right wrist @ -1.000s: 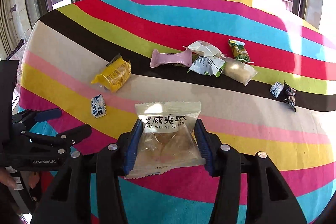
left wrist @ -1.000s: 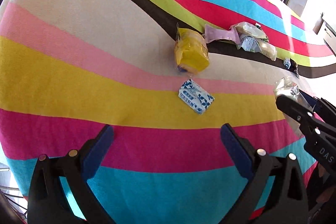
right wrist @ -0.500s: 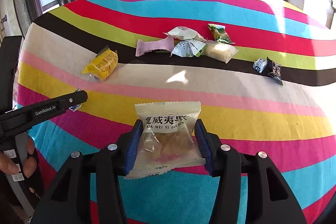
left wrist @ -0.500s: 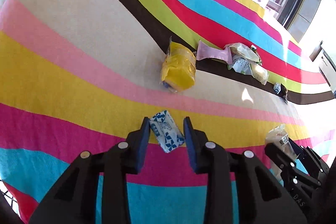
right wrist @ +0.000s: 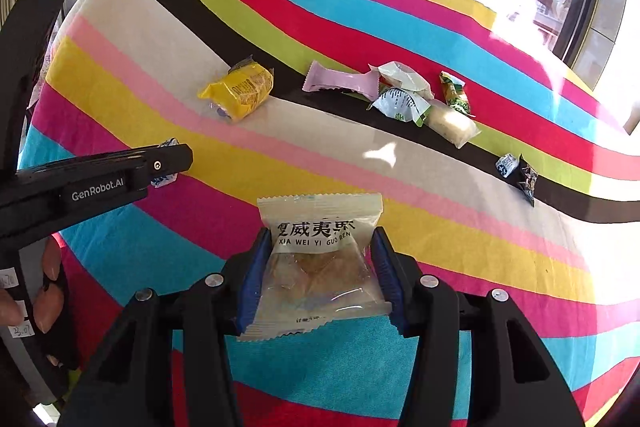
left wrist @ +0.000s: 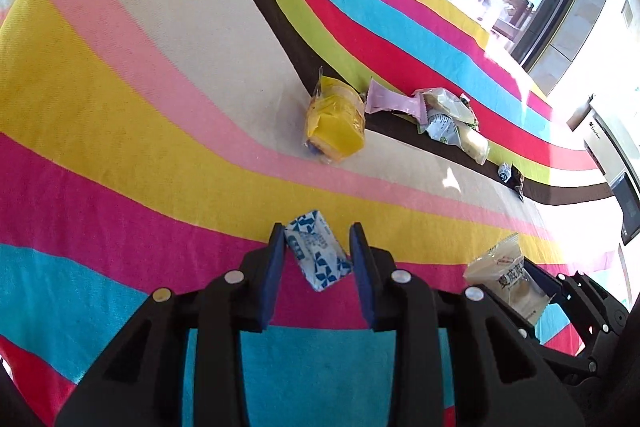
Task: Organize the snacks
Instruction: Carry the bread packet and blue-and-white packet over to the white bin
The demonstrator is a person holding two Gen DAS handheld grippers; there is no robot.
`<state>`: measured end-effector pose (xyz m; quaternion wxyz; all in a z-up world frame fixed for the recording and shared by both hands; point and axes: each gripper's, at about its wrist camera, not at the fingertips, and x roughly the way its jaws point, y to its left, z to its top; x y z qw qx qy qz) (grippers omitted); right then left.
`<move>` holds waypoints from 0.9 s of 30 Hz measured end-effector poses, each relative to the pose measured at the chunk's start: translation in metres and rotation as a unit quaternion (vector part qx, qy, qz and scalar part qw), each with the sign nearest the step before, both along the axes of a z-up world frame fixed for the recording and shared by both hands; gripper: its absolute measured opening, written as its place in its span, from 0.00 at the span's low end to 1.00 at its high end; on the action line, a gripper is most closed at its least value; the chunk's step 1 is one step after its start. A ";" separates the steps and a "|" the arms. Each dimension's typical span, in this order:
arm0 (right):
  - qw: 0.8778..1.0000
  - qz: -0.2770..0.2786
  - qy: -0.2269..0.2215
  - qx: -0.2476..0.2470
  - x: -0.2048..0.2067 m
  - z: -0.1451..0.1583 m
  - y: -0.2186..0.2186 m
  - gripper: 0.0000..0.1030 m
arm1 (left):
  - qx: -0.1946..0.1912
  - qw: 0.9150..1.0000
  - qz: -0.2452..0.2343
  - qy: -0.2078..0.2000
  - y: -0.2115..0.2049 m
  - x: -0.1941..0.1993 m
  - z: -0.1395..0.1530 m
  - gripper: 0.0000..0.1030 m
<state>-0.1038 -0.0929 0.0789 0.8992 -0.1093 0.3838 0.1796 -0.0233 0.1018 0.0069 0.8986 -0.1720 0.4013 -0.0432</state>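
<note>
My left gripper (left wrist: 317, 247) is shut on a small blue-and-white candy packet (left wrist: 316, 253), held over the pink and yellow stripes of the tablecloth (left wrist: 120, 107). The same packet (right wrist: 165, 163) peeks out behind the left gripper's finger in the right wrist view. My right gripper (right wrist: 318, 267) is shut on a clear nut packet with black print (right wrist: 316, 259), also seen at the lower right of the left wrist view as the nut packet (left wrist: 506, 275). A yellow snack pack (left wrist: 334, 121) (right wrist: 240, 91) lies on the cream stripe.
Along the black stripe lie a pink wrapper (right wrist: 340, 83), white and green packets (right wrist: 400, 99), a pale bar (right wrist: 450, 123), a green candy (right wrist: 454, 93) and two small sweets (right wrist: 516, 171). A hand (right wrist: 44, 291) holds the left tool. Windows stand beyond the table's far edge.
The left gripper went from wide open to shut on the blue-and-white packet, which left the cloth. The right gripper moved across the table with its nut packet, and both views rolled.
</note>
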 end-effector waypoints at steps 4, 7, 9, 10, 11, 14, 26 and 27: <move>1.000 0.006 -0.010 -0.026 -0.009 0.008 0.005 0.49 | 0.004 1.000 0.009 -0.014 0.003 -0.009 0.008 0.32; 0.999 0.008 -0.019 -0.044 -0.017 0.011 0.005 0.49 | 0.000 1.000 0.010 -0.024 0.004 -0.019 0.017 0.32; 0.998 0.011 -0.022 -0.050 -0.022 0.011 0.005 0.49 | 0.009 0.999 0.008 -0.032 0.003 -0.026 0.022 0.32; 0.998 0.012 -0.023 -0.053 -0.024 0.011 0.006 0.49 | 0.016 0.999 0.006 -0.036 0.002 -0.030 0.025 0.32; 0.998 0.016 -0.024 -0.056 -0.027 0.011 0.007 0.49 | 0.023 0.999 0.004 -0.038 0.001 -0.033 0.026 0.32; 0.998 0.025 -0.022 -0.060 -0.034 0.010 0.010 0.49 | 0.036 0.999 -0.001 -0.041 -0.001 -0.042 0.029 0.32; 0.997 0.032 -0.021 -0.061 -0.055 0.012 0.006 0.49 | 0.060 0.997 -0.011 -0.050 -0.008 -0.060 0.039 0.32; 0.998 0.031 -0.019 -0.058 -0.057 0.013 0.003 0.49 | 0.062 0.997 -0.014 -0.051 -0.010 -0.062 0.041 0.32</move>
